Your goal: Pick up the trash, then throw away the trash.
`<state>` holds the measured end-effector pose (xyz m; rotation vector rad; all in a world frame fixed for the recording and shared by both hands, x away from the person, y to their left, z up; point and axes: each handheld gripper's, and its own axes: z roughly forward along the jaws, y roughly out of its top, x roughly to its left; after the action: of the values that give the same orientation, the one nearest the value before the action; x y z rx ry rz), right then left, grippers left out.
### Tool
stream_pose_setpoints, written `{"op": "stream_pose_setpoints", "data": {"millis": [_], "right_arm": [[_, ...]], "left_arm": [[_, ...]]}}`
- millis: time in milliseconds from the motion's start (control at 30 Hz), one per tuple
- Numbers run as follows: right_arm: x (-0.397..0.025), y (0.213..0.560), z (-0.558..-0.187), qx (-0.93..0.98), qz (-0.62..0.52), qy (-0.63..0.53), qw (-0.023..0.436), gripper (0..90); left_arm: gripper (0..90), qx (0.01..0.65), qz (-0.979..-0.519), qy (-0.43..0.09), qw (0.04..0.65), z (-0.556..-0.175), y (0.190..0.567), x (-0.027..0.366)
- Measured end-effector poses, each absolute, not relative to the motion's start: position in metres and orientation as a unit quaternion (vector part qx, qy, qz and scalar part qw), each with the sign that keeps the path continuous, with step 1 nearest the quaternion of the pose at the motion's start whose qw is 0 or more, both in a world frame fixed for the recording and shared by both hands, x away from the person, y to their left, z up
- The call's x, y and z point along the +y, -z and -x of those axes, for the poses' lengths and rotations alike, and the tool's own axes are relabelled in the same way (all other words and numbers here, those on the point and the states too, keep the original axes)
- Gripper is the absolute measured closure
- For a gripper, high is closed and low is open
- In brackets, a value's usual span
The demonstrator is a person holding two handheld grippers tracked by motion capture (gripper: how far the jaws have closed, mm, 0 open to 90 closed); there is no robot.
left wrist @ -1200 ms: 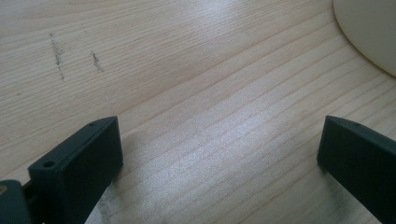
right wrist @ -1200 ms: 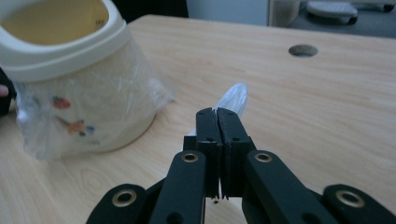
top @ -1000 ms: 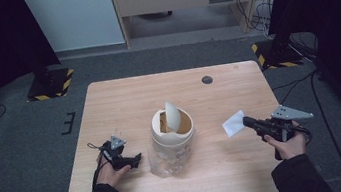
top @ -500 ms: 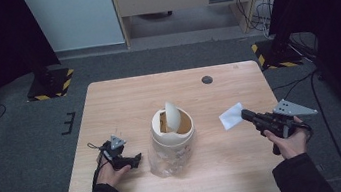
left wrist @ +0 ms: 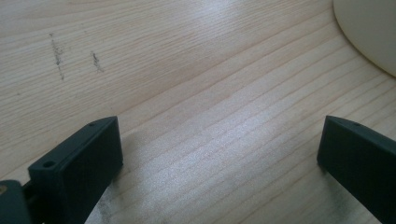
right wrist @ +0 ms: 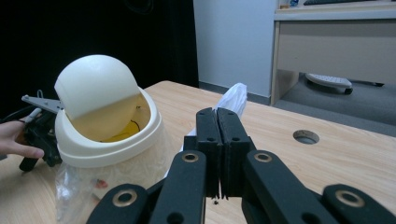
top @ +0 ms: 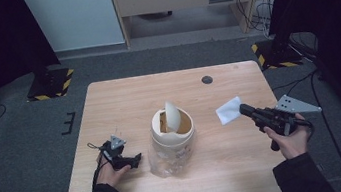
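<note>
Item: white tissue (top: 229,110), a thin sheet, pinched at one edge between the clenched jaws of the right gripper (top: 242,109) and held in the air above the right half of the desk (top: 124,102), well apart from the bin

Handling, judged: very light, limp, prone to flutter or tear; a firm pinch on one edge or corner should do, and it looks likely to slip only if the jaws ease

Destination, judged: small cream bin (top: 173,135) with a swing lid (top: 172,114), standing mid-desk; the lid is tipped up so the opening shows, and a clear plastic liner hangs around the body. Light bin, likely to shift if nudged

Left gripper (top: 137,157): released, jaws wide apart, low on the desk just beside the bin on its left, holding nothing

Hard to make out: in the right gripper view the tissue (right wrist: 232,99) is mostly hidden behind the jaws; the bin's contents are dim, small scraps in the liner unclear; the bin is cut off at the corner of the left gripper view
</note>
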<state>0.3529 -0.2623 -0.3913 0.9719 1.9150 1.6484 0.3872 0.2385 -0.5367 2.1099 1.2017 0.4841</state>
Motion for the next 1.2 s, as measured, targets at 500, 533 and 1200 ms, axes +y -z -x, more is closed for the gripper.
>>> {"op": "stream_pose_setpoints", "data": {"millis": [500, 533, 1200], "right_arm": [[-0.252, 0.378, -0.355, 0.684, -0.338, -0.608, 0.22, 88.7], [-0.252, 0.378, -0.355, 0.684, -0.338, -0.608, 0.22, 88.7], [-0.22, 0.365, -0.364, 0.69, -0.31, -0.616, 0.221, 88.7]], "left_arm": [[0.0, 0.459, -0.805, -0.185, 0.327, -0.387, 0.537, 0.239], [0.0, 0.459, -0.805, -0.185, 0.327, -0.387, 0.537, 0.239], [0.0, 0.459, -0.805, -0.185, 0.327, -0.387, 0.537, 0.239]]}}
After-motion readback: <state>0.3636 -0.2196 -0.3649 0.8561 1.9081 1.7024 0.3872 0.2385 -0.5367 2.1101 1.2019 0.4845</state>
